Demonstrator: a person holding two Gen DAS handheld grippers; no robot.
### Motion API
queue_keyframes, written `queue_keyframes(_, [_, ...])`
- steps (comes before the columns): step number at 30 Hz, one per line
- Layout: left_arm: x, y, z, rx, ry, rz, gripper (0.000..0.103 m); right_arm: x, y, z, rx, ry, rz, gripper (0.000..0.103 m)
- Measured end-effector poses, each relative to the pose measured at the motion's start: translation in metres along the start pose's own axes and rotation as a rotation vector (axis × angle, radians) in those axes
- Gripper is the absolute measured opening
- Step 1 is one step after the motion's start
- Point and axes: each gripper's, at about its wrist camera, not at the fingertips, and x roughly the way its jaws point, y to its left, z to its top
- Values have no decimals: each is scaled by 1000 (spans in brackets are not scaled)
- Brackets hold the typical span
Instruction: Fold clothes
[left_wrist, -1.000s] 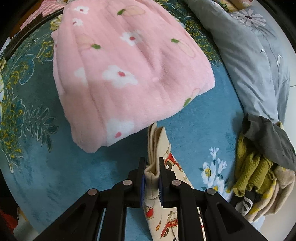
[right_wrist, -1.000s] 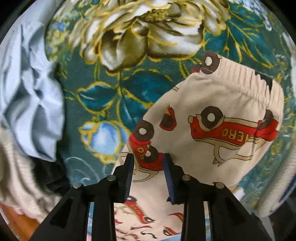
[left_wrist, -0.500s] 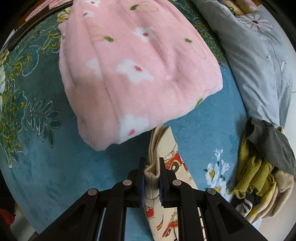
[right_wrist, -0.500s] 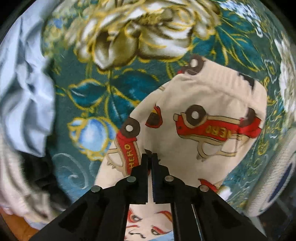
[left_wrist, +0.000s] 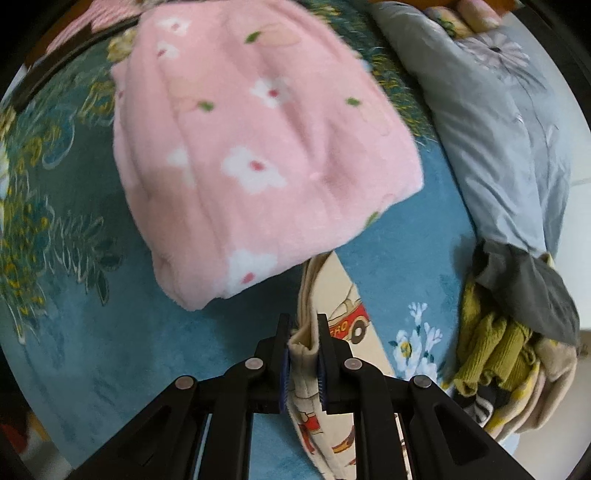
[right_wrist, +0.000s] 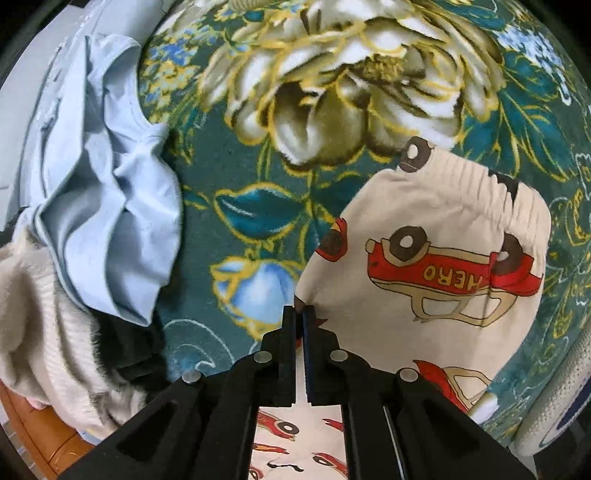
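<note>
Left claw (left_wrist: 303, 347) clamped on folded hem of cream car-print trousers (left_wrist: 334, 291). Right claw (right_wrist: 300, 314) pinches their soft edge; ribbed waistband (right_wrist: 476, 177) on plush rug (right_wrist: 255, 173)

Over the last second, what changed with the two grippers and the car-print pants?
The right gripper, open a second ago, closed on the edge of the car-print pants. The left gripper stayed clamped on its fold of the pants, moving closer to the pink blanket. The clothes pile stayed put.
</note>
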Motion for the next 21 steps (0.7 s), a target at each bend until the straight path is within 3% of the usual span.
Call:
queue_keyframes(1, [-3, -6, -1, 21, -7, 0, 13, -5, -2, -1, -7, -7, 13, 11])
queue_keyframes(3, [-13, -22, -6, 79, -30, -2, 13, -19, -7, -2, -27, -28, 50, 31])
queue_keyframes(5, [-24, -41, -14, 152, -53, -5, 13, -39, -14, -5, -60, -60, 95, 35])
queue_keyframes(8, [-47, -94, -46, 415, -90, -3, 13, -60, -31, -13, -100, -81, 99, 36])
queue_keyframes(12, [-57, -176, -135, 839, -104, -37, 13, -65, -40, -24, -95, -68, 95, 36])
queue_keyframes(15, [-39, -222, -210, 1070, -61, -73, 13, -67, -59, -40, -82, -41, 103, 36])
queue_keyframes(18, [0, -255, -277, 1169, 48, -84, 13, -66, -76, -52, -70, -24, 119, 36])
queue_keyframes(21, [21, -273, -330, 1236, 83, -91, 13, -68, -91, -60, -87, -22, 129, 36])
